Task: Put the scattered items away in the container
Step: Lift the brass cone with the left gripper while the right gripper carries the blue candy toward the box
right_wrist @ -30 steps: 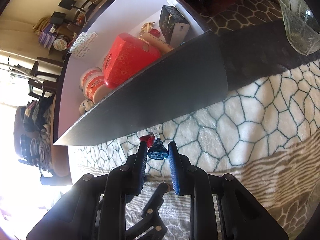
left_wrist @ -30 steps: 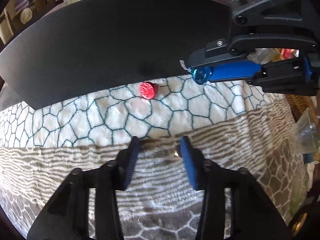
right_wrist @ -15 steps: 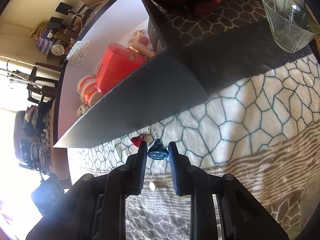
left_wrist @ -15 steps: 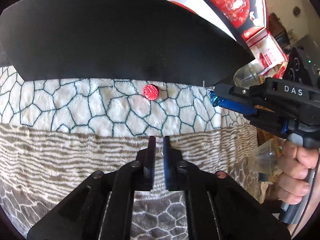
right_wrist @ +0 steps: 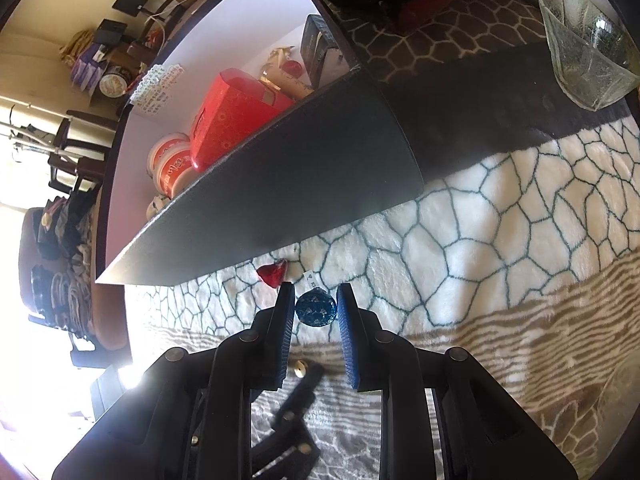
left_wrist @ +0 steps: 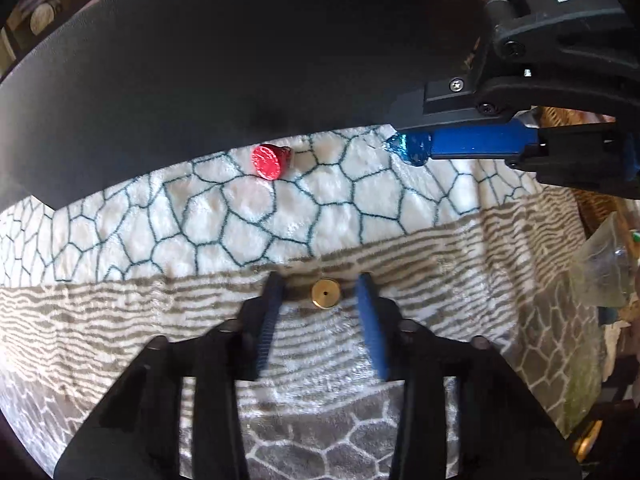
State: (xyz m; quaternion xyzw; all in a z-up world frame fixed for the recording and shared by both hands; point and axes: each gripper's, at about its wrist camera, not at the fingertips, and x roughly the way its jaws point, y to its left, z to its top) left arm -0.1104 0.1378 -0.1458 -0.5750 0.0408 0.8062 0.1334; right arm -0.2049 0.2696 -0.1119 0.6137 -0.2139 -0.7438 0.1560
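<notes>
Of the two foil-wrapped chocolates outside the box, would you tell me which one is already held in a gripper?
The blue chocolate, pinched by the right gripper. The red chocolate lies loose on the blanket beside the box wall.

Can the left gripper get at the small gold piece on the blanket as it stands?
Probably yes. The gold piece lies on the blanket between the left gripper fingertips, pads clear of it, nothing over it. The right gripper, shut on a blue candy, is off to the side.
</notes>
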